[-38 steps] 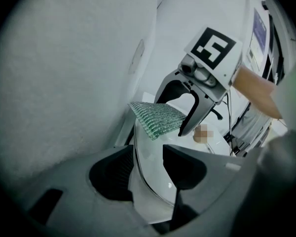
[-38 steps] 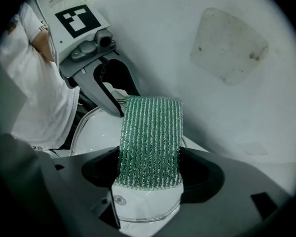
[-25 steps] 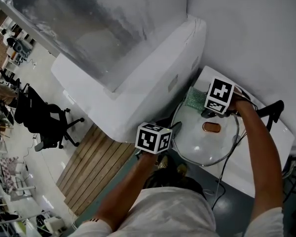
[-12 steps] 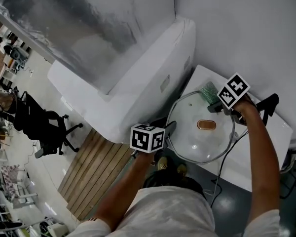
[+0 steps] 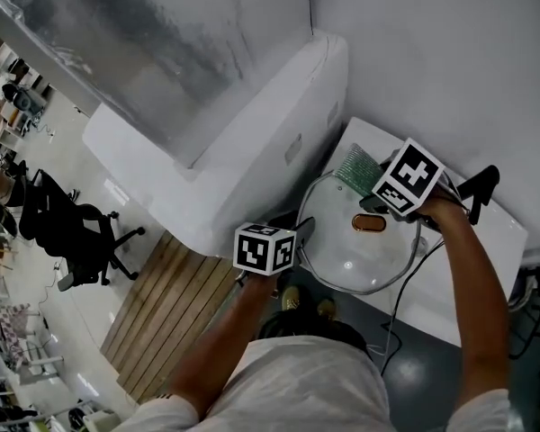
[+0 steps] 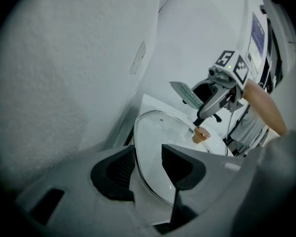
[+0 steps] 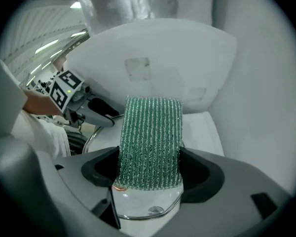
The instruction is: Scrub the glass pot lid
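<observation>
One glass lid [image 5: 351, 259], one green scrub pad [image 7: 150, 142], two black-and-white marker cubes [image 5: 265, 248]. Right gripper [image 7: 150, 171] clamps the pad. Left gripper [image 6: 148, 164] jaws stand wide, lid rim between them.

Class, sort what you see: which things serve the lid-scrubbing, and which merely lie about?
In use: glass pot lid; green scouring pad; right gripper clamping it; left gripper astride the lid's rim.
Lying about: office chair; wooden floor panel; large white unit.
</observation>
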